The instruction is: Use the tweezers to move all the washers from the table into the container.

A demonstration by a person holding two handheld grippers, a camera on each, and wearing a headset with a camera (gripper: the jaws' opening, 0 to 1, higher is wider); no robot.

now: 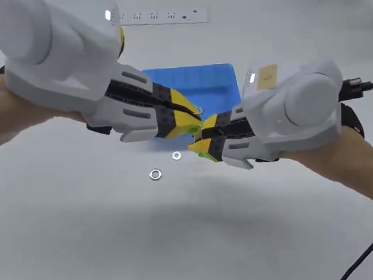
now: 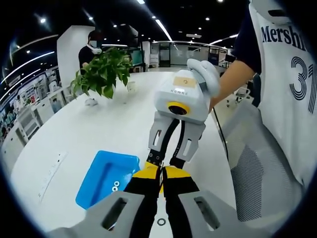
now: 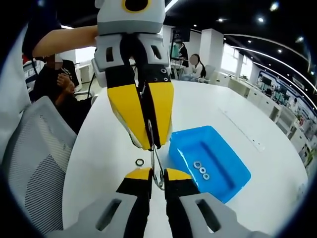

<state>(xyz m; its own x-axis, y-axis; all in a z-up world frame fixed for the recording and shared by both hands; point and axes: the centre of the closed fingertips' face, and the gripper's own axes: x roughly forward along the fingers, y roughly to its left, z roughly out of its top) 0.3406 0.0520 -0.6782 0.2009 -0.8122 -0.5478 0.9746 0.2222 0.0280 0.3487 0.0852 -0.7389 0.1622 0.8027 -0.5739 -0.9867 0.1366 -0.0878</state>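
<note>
Thin metal tweezers [image 3: 154,158] run between both grippers, which meet tip to tip above the white table [image 1: 84,237]. My left gripper [image 1: 194,118] comes from the upper left with its yellow jaws closed on the tweezers' upper part. My right gripper [image 1: 196,142] comes in from the right, jaws closed on the lower end. The blue container [image 1: 195,82] lies just behind them and holds three washers [image 3: 202,170]. Two washers lie on the table in front of the grippers, one [image 1: 177,155] near the tips and another [image 1: 155,174] a little further left.
A white power strip [image 1: 162,16] lies at the table's far edge. A potted plant [image 2: 101,69] stands on the table further off. A mesh chair [image 3: 34,163] stands beside the table, and people are in the background.
</note>
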